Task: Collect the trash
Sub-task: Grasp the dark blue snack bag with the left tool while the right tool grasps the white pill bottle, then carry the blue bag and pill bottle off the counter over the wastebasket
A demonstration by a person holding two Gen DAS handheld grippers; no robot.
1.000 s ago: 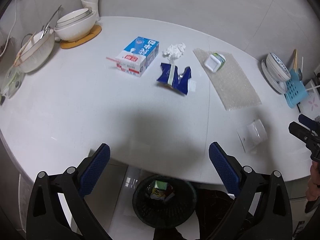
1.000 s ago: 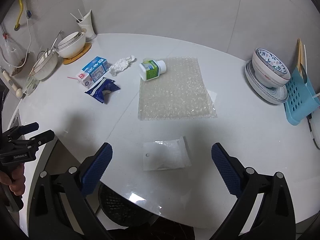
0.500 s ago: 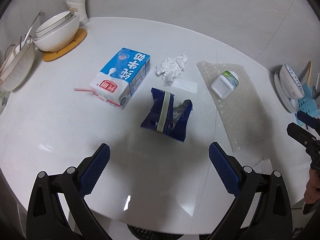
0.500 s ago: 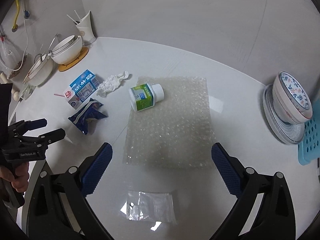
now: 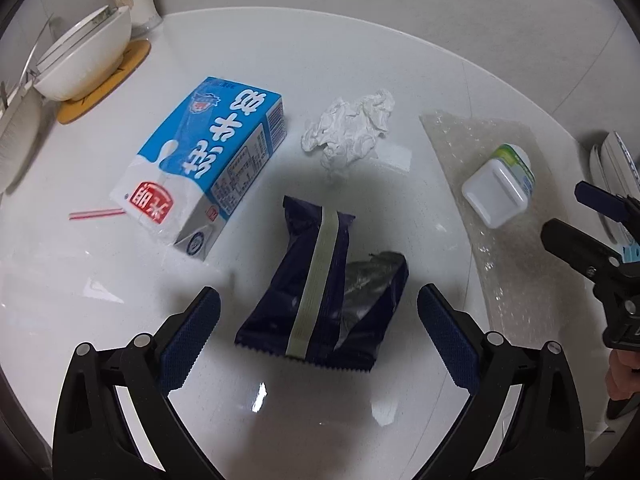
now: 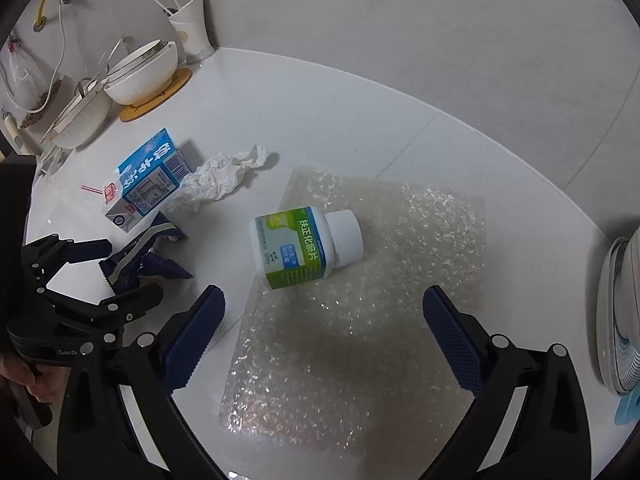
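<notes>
A dark blue snack wrapper (image 5: 324, 288) lies on the white table between the fingers of my open left gripper (image 5: 318, 332). A blue and white milk carton (image 5: 204, 164) with a straw and a crumpled tissue (image 5: 348, 130) lie beyond it. A white pill bottle with a green label (image 6: 304, 246) lies on its side on a sheet of bubble wrap (image 6: 360, 320), just ahead of my open, empty right gripper (image 6: 322, 328). The wrapper (image 6: 144, 260), carton (image 6: 148, 180) and tissue (image 6: 220, 178) also show in the right wrist view, with the left gripper (image 6: 116, 276) around the wrapper.
Stacked white bowls (image 6: 140, 74) on a cork mat, a strainer bowl (image 6: 80, 114) and a cup with sticks (image 6: 192, 28) stand at the back left. A plate and bowl stack (image 6: 618, 316) sits at the right edge, by a blue rack.
Both grippers have moved forward and down over the table. The left one now straddles the wrapper; the right one has closed in on the bottle. The bin below the table edge has left view.
</notes>
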